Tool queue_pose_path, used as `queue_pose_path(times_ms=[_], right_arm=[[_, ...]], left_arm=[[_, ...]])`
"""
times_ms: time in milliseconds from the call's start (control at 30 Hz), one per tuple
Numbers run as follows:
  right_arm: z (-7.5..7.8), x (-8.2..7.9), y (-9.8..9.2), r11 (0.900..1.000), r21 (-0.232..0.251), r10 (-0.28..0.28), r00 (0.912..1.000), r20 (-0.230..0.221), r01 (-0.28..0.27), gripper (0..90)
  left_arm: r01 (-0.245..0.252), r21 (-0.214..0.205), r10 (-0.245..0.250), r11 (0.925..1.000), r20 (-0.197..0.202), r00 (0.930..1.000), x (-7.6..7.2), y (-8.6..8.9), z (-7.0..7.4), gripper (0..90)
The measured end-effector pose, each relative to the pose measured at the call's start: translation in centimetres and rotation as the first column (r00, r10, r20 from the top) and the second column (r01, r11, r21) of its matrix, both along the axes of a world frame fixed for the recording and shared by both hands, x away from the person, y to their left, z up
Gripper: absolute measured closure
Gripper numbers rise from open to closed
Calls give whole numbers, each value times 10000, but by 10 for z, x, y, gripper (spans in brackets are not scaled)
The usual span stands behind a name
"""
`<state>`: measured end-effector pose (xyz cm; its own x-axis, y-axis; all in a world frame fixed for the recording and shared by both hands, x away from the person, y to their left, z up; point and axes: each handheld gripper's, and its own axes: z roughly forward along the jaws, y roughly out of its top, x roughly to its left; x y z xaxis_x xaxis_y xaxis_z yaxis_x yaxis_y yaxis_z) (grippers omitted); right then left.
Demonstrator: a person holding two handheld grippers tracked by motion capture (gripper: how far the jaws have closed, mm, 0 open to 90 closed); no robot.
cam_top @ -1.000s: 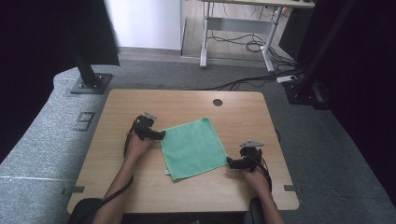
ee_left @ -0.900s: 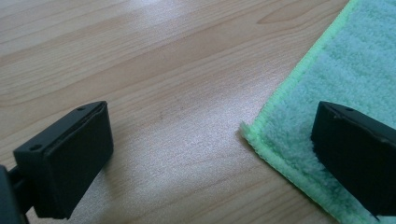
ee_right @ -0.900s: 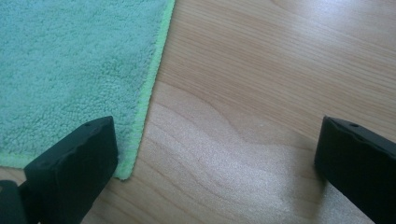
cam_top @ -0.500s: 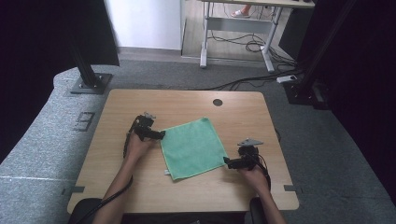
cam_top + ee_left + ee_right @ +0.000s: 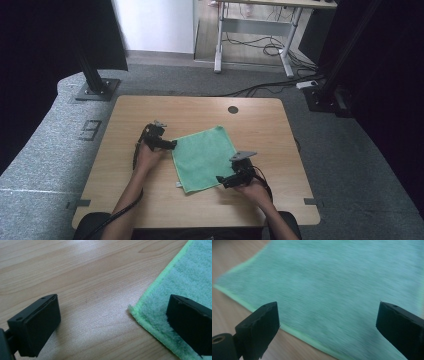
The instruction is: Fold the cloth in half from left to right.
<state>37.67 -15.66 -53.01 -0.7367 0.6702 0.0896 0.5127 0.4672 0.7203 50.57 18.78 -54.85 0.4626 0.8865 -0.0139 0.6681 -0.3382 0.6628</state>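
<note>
Wooden table [image 5: 125,200], green microfibre cloth [image 5: 202,157] mid-frame, left gripper [image 5: 167,145] unmoved, jaws apart, right gripper [image 5: 222,181] edged leftward, jaws apart.

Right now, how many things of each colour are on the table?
Green: 1, the cloth
Black: 2, the left tool and the right tool
Total: 3

The cloth [image 5: 204,157] at the middle of the frame is mint green with a brighter lime hem. The bench [image 5: 260,125] under it is pale wood with fine grain. Both claws, left [image 5: 172,145] and right [image 5: 220,180], are black, and the floor [image 5: 350,150] is speckled grey.
</note>
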Motion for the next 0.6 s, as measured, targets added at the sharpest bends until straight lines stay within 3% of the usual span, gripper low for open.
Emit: queue_pose_path(times_ms=[133,167,333,367,600], right_arm=[[2,-3,18,9983,88,568,9984,-32,-568,64],[4,-6,31,9953,83,970,9953,-75,-969,77],[6,-10,52,9880,82,1544,9879,-180,-1542,123],[5,-12,64,9831,85,1828,9828,-275,-1826,133],[6,-22,95,9624,30,2717,9616,-397,-2718,208]], left_arm=[[-21,2,21,10000,7,10000,0,0,0,0],[-20,0,20,10000,7,10000,0,0,0,0],[-26,-9,26,10000,22,10000,0,0,0,0],[-30,-10,30,10000,26,10000,0,0,0,0],[-50,-34,50,10000,31,10000,0,0,0,0]])
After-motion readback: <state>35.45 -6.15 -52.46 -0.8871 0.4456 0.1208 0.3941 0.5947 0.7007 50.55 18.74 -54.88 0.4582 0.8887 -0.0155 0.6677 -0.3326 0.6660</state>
